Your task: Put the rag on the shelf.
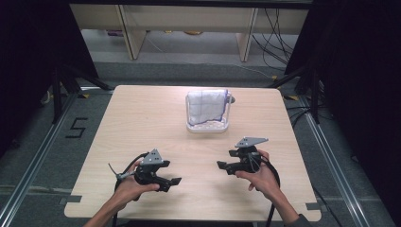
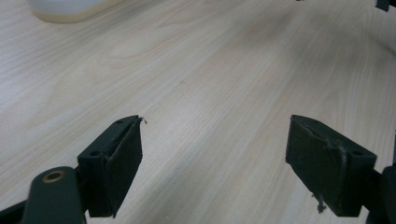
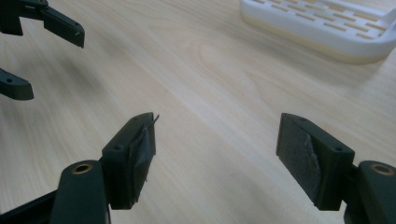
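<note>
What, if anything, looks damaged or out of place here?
The pads look worn: the right gripper has torn, peeling facing on both fingers, and the left gripper shows fraying. The cloth sits draped in the white rack.

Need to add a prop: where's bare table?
Free: the left half of the table, the far right corner, and the strip between the white rack holding a cloth and the grippers. Crowded: the near edge, where the left gripper and right gripper sit, both open.
</note>
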`<state>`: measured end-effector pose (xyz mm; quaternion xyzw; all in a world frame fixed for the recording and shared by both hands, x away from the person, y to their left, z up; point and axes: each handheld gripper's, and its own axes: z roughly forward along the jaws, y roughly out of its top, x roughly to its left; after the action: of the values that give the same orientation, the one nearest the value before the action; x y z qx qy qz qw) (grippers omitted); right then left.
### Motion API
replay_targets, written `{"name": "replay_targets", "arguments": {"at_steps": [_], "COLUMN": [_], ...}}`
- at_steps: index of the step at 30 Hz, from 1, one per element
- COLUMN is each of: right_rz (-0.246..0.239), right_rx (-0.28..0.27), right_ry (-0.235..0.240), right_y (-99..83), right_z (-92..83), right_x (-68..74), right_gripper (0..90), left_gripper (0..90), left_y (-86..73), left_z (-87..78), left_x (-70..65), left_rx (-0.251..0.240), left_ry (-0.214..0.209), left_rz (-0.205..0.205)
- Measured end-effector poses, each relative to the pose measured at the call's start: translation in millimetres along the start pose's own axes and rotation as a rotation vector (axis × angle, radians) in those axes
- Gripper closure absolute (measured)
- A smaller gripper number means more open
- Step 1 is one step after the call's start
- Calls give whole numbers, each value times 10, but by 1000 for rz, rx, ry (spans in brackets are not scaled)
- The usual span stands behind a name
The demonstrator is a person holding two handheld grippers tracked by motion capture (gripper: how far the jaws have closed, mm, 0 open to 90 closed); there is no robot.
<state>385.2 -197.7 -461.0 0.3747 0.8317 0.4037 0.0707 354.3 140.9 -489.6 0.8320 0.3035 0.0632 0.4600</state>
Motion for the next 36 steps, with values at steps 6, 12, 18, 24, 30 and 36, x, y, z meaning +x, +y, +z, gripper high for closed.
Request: {"name": "replay_targets", "arguments": {"at_steps": [6, 12, 18, 24, 30, 36], "right_rz": [6, 17, 12, -18, -32, -20], "right_rx": [-18, -13, 39, 67, 75, 73], "right_ry": [-6, -16, -12, -28, -48, -53], "right_y": [-139, -270, -437, -565, -675, -744], "right_z": [-84, -149, -114, -126, -153, -239], "right_x": [50, 55, 135, 233, 268, 286], "right_gripper": [245, 244, 244, 200, 181, 179], "left_gripper": [182, 177, 174, 165, 160, 155], "left_y": [-104, -221, -303, -379, -447, -483], "left_z": [-32, -80, -115, -184, -233, -254], "left_x": [-56, -107, -157, -214, -289, -325], "left_rx": [10, 28, 27, 9, -3, -3], "left_ry": [15, 51, 44, 49, 20, 38], "left_rz": [15, 33, 16, -8, -29, -34]}}
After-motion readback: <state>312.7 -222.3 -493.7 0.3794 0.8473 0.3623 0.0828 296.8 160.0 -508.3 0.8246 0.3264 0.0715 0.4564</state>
